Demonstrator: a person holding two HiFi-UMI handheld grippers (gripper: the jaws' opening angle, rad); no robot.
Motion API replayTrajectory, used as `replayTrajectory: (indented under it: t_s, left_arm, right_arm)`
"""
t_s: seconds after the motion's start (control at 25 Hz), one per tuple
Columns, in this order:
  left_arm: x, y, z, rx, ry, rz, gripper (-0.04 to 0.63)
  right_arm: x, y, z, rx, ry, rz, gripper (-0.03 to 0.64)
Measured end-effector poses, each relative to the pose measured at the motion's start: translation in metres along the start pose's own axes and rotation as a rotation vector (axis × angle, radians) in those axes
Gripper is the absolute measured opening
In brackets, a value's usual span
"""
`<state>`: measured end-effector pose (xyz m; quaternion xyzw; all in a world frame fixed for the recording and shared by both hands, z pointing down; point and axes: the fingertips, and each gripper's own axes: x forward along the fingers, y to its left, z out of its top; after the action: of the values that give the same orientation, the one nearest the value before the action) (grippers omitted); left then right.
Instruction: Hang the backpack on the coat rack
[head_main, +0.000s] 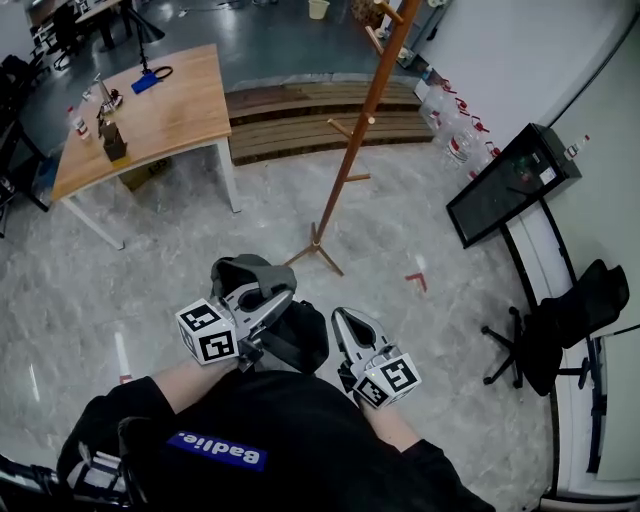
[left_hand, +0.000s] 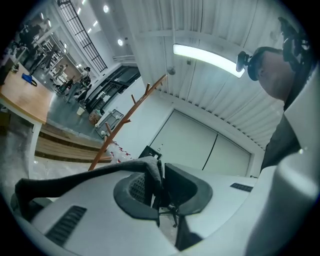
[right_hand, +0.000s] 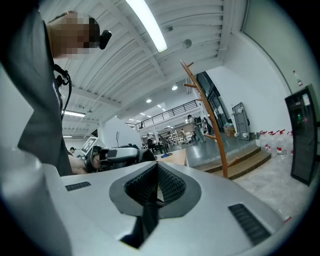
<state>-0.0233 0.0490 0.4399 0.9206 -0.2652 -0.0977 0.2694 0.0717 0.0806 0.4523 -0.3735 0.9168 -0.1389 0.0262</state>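
Observation:
The black backpack (head_main: 303, 338) hangs close to the person's body, between the two grippers. Its grey strap (head_main: 243, 270) loops up over my left gripper (head_main: 272, 298). In the left gripper view the strap (left_hand: 85, 174) runs in from the left and is pinched between the pads, so my left gripper (left_hand: 156, 181) is shut on it. My right gripper (head_main: 346, 322) is held just right of the backpack, jaws together with nothing between them (right_hand: 155, 183). The brown wooden coat rack (head_main: 352, 150) stands on the floor ahead, with pegs along its pole (left_hand: 127, 118) (right_hand: 210, 125).
A wooden table (head_main: 160, 105) with small items stands at the far left. Wooden steps (head_main: 300, 118) run behind the rack. Water bottles (head_main: 455, 128), a black screen on a stand (head_main: 510, 182) and a black office chair (head_main: 565, 320) line the right wall.

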Motion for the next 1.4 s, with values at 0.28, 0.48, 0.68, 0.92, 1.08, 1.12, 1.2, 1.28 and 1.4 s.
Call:
replayTrajectory:
  t_s: [0.28, 0.48, 0.68, 0.92, 1.08, 1.12, 1.2, 1.28, 1.4]
  left_arm:
    - [0.013, 0.03, 0.031, 0.035, -0.026, 0.042, 0.058]
    - [0.035, 0.056, 0.057, 0.048, -0.034, 0.065, 0.058]
    - [0.058, 0.084, 0.092, 0.082, -0.025, 0.066, 0.058]
    - [0.098, 0.124, 0.132, 0.104, 0.011, -0.024, 0.058]
    - [0.123, 0.151, 0.161, 0.12, 0.049, -0.117, 0.058]
    - [0.13, 0.16, 0.17, 0.117, 0.057, -0.132, 0.058]
    - [0.146, 0.177, 0.189, 0.117, 0.077, -0.153, 0.058]
    - [0.165, 0.193, 0.211, 0.124, 0.094, -0.168, 0.058]
    - [0.191, 0.208, 0.233, 0.128, 0.111, -0.185, 0.058]
  right_arm:
    - [-0.009, -0.022, -0.002, 0.021, 0.009, 0.034, 0.006]
    - [-0.014, -0.048, -0.009, 0.042, 0.034, 0.03, 0.006]
    - [0.004, -0.077, -0.004, 0.029, 0.038, -0.014, 0.006]
    - [0.062, -0.131, 0.006, 0.029, 0.046, -0.129, 0.006]
    - [0.106, -0.16, 0.027, 0.029, 0.009, -0.205, 0.006]
    - [0.116, -0.165, 0.033, 0.027, 0.001, -0.22, 0.006]
    - [0.133, -0.174, 0.044, 0.022, -0.019, -0.244, 0.006]
    - [0.148, -0.183, 0.052, 0.023, -0.035, -0.261, 0.006]
    - [0.157, -0.191, 0.047, 0.036, -0.034, -0.264, 0.006]
